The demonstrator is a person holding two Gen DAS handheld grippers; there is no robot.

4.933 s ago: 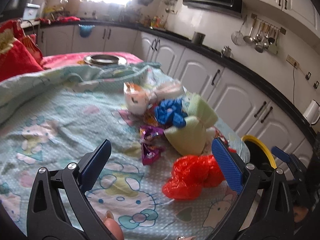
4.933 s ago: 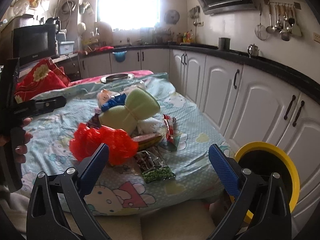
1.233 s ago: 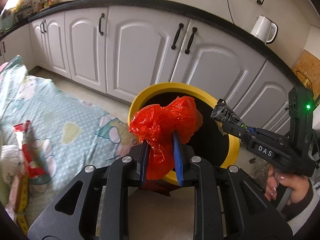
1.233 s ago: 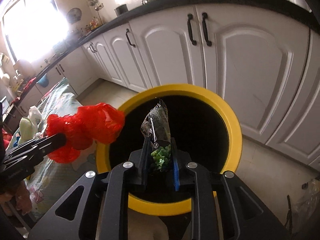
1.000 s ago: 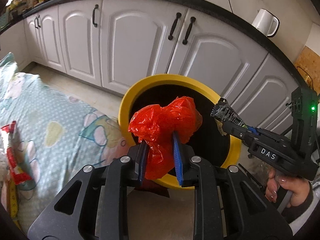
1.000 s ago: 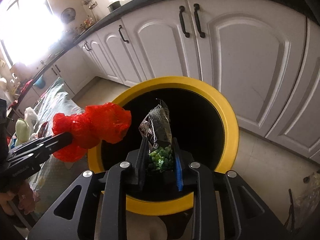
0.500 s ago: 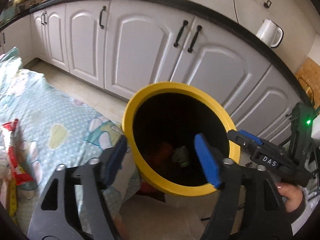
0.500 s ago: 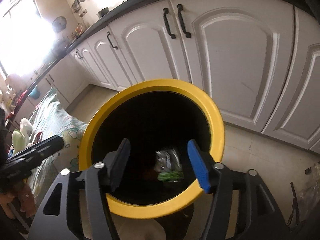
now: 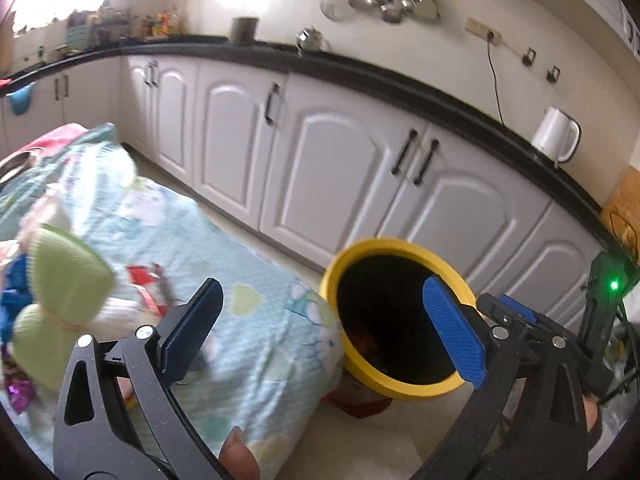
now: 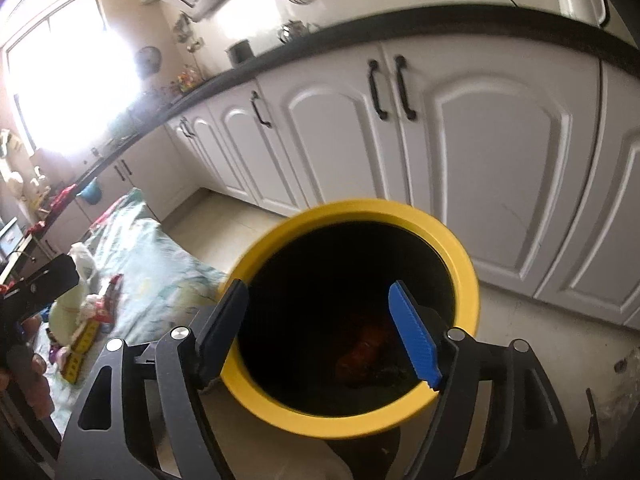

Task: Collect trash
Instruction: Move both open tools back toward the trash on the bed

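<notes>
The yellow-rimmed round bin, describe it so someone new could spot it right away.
Find the run of white cabinet doors under the black countertop. On the floor before them, beside the bed's pale blue patterned sheet, stands the yellow-rimmed round bin, the only yellow, open-topped, black-lined thing there.

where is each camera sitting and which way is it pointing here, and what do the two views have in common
Left wrist: on the left gripper, angled down across the bedspread corner toward the yellow bin; its jaws, just opened, are empty, a fingertip shows below and the right gripper's side sits at right.
Right wrist: on the right gripper, looking down into the bin; jaws, just opened, are empty, and the left gripper's side sits at far left.
Shared: bin, red bag inside it, white cabinets, bedspread.
</notes>
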